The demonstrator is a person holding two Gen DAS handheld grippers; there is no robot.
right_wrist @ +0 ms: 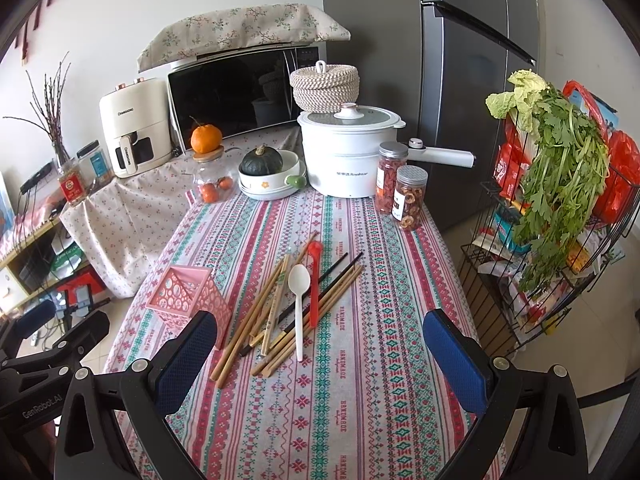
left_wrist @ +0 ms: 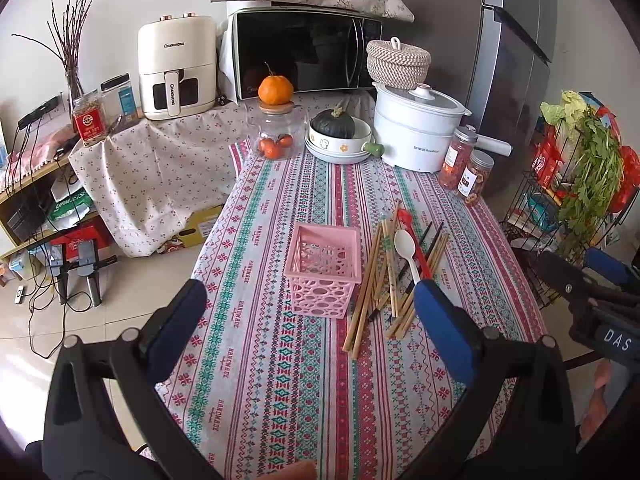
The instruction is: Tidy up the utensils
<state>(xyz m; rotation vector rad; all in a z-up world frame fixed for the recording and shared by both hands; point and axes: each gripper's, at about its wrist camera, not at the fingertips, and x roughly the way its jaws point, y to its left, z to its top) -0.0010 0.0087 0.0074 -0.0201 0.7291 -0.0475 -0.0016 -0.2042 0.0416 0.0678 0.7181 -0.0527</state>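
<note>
Far left, off the table: a low shelf with cables, then a cloth-draped stand carrying a cream air fryer (left_wrist: 176, 68) and a microwave (left_wrist: 304, 54) under a floral cover.

Left gripper (left_wrist: 310, 314) hovered above the near edge of the patterned tablecloth (left_wrist: 280, 380), jaws spread wide, nothing between the blue pads. Its fingers framed the basket and the near ends of the utensils from above, touching neither.

Pink lattice basket (left_wrist: 324, 270) stood upright on the cloth, open top up; in the left wrist view nothing showed inside. Just right of it lay the utensil pile: bamboo chopsticks (left_wrist: 370, 280) fanned out loosely and crossing one another, a few dark chopsticks (right_wrist: 320, 292) among them, a white plastic spoon (right_wrist: 299, 292) lying bowl-away on top, and a red spoon (right_wrist: 314, 280) right beside it. The pile lay near the basket; whether the nearest chopsticks touched its wall, could not tell.

Back of table: glass jar (right_wrist: 210, 184) with an orange on its lid, green squash in a white bowl (right_wrist: 272, 182), white electric pot (right_wrist: 348, 152) with a woven basket behind, two jars of dried snacks (right_wrist: 400, 188).

Right gripper (right_wrist: 320, 348) held over the near table, jaws also wide apart and empty, pile ahead of it.

Far right: grey fridge (right_wrist: 460, 80), wire rack (right_wrist: 560, 208) with leafy greens.
</note>
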